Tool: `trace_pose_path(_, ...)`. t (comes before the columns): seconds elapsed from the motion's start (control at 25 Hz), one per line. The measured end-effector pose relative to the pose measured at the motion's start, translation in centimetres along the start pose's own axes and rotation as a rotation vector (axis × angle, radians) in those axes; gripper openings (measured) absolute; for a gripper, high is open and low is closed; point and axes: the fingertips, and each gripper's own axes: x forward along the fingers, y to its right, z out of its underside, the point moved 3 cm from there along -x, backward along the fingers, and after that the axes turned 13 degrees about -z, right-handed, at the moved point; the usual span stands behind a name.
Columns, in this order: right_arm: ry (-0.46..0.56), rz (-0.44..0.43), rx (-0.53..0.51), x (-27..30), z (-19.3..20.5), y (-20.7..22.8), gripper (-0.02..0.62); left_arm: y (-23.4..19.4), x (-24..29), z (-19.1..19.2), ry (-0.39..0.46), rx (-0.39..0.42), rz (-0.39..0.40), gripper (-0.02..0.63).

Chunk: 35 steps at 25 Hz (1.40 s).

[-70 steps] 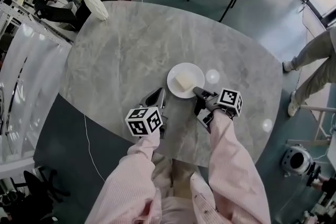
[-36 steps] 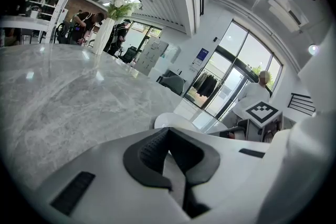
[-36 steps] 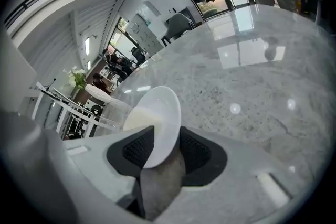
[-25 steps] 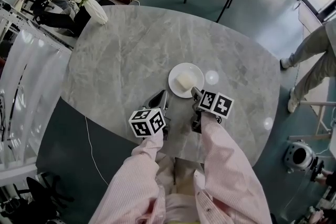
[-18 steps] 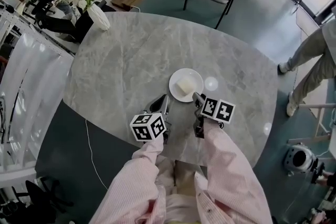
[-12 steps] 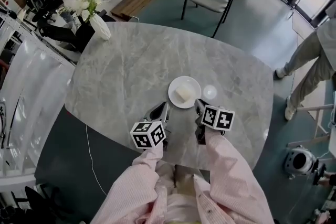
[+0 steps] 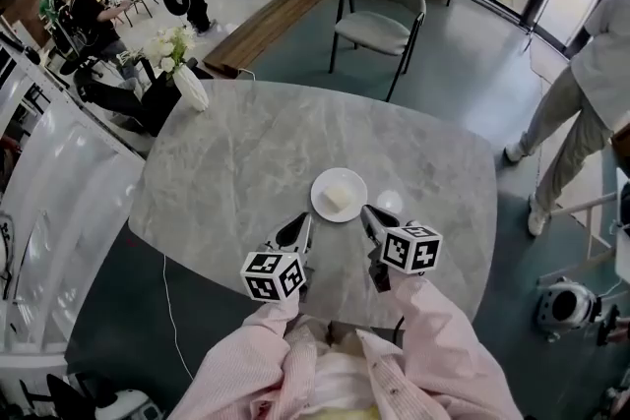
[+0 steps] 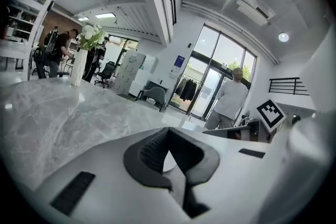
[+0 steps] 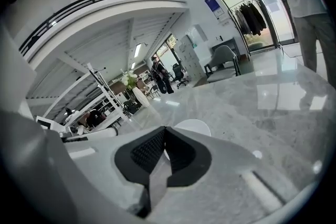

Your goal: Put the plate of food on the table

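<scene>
So the plate (image 7: 339, 195) is sitting on the grey marble table (image 7: 236, 152), with a pale block of food (image 7: 338, 199) on it. The left gripper (image 7: 301, 226) has its jaws pressed together with nothing in them. Its tips point toward the plate, which lies just ahead of it and a bit to its right. The right gripper (image 7: 366, 212) is the same deal: jaws together and empty. From there the plate is just ahead and slightly left, near the tip but not touching as far as I can see. Way out past the left gripper, at the table's far edge, there's a white vase of flowers (image 7: 187, 84). A grey chair (image 7: 379, 20) stands on the floor beyond the plate.
</scene>
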Motion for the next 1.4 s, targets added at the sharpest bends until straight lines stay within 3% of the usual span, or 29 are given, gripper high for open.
trace_pose_path(0.48, 0.134, -0.115, -0.135, -3.6, -2.9, -5.2, 0.005, 2.3, -3.9, -3.9, 0.123, 0.124, 0.063, -0.008)
trace_pose_path(0.68, 0.213, -0.153, -0.175, -4.9, -4.4, -6.7, 0.005, 2.3, -5.8, -5.7, 0.202, 0.155, 0.055, -0.008)
trace_pose_path(1.04, 0.309, -0.156, -0.264, -7.0, -6.2, -8.4, 0.005, 1.9, -8.1, -8.3, 0.3, 0.209, 0.0, -0.008)
trace_pose_path(1.4, 0.373, -0.125, -0.297, -8.3, -7.3, -7.8, 0.005, 0.8, -9.0, -9.2, 0.353, 0.194, -0.037, -0.008)
